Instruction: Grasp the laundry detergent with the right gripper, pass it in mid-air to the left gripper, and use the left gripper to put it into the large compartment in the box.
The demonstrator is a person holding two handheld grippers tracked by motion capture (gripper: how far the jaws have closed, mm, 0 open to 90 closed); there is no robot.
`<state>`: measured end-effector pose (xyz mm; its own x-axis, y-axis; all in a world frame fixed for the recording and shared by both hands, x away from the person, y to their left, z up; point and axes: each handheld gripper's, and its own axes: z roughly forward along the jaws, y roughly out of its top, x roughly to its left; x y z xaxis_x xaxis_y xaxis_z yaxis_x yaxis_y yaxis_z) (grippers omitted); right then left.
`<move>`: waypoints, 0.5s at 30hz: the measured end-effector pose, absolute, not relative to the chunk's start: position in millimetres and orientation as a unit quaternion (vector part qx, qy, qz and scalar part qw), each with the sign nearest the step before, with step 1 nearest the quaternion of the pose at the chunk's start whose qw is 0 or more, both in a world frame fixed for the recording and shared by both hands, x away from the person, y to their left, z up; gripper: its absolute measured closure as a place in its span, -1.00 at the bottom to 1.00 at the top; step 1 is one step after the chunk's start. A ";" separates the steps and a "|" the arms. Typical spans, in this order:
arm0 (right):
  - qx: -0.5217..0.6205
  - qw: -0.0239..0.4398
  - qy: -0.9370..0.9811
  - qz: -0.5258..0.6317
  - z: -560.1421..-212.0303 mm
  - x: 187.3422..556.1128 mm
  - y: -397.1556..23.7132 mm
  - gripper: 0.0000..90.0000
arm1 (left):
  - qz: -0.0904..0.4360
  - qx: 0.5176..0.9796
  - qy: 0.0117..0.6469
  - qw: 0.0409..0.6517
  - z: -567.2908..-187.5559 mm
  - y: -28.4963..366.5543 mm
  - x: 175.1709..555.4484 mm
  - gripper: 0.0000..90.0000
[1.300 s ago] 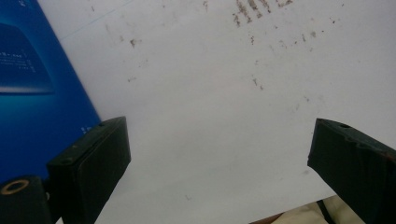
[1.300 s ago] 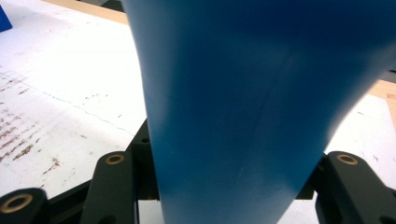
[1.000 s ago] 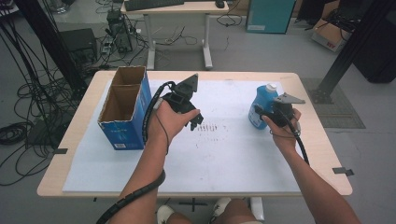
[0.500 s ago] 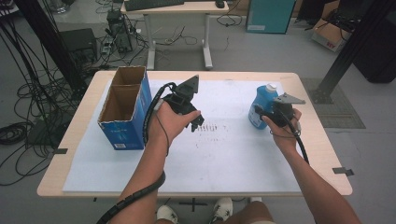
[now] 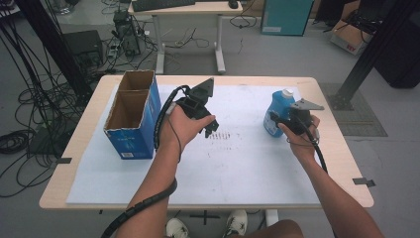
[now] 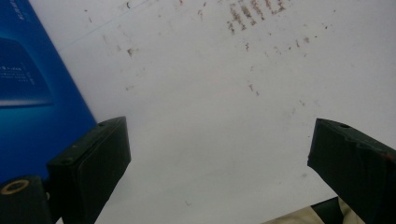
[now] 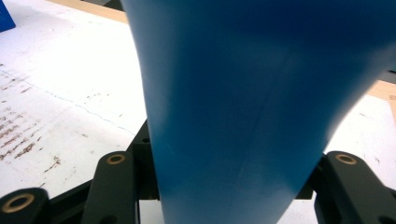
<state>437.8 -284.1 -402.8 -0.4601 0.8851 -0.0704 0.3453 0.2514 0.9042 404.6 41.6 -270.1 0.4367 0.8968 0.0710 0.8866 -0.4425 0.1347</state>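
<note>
A glossy blue plastic bottle (image 5: 278, 112) with a white cap stands at the frame's right. At left, the blue-printed brown cardboard box (image 5: 132, 115) sits on a white paper sheet (image 5: 233, 163) speckled with rusty-brown marks at centre.

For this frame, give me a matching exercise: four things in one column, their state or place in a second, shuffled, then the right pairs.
1. blue bottle
2. cardboard box
3. left gripper
4. white sheet

a. jaws wide apart, nothing between them
b. stands open-topped at the table's left
c. clamped in the right gripper
d. covers the tabletop, with brown marks

Pairs: 1-c, 2-b, 3-a, 4-d
</note>
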 end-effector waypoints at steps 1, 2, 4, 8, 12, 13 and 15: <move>0.421 0.304 0.730 0.444 -402.8 437.8 -284.1 -0.01 | 0.066 0.847 0.527 0.039 -270.1 41.6 404.6 -0.86; 0.421 0.304 0.731 0.443 -402.7 438.0 -284.3 -0.01 | 0.068 0.847 0.525 0.037 -268.7 41.8 404.3 -0.87; 0.421 0.304 0.731 0.444 -402.7 437.9 -284.2 -0.01 | 0.069 0.848 0.524 0.037 -267.3 42.3 404.2 -0.86; 0.420 0.305 0.731 0.443 -402.7 437.8 -284.1 -0.01 | 0.070 0.847 0.525 0.037 -264.5 42.7 403.9 -0.86; 0.419 0.305 0.731 0.443 -402.7 437.9 -284.2 -0.01 | 0.073 0.847 0.525 0.033 -263.7 41.6 403.0 -0.86; 0.420 0.305 0.731 0.443 -402.7 437.9 -284.2 -0.01 | 0.073 0.848 0.525 0.034 -263.3 41.4 402.9 -0.86; 0.419 0.305 0.731 0.443 -402.7 437.9 -284.2 -0.01 | 0.072 0.848 0.524 0.034 -262.7 41.2 402.8 -0.86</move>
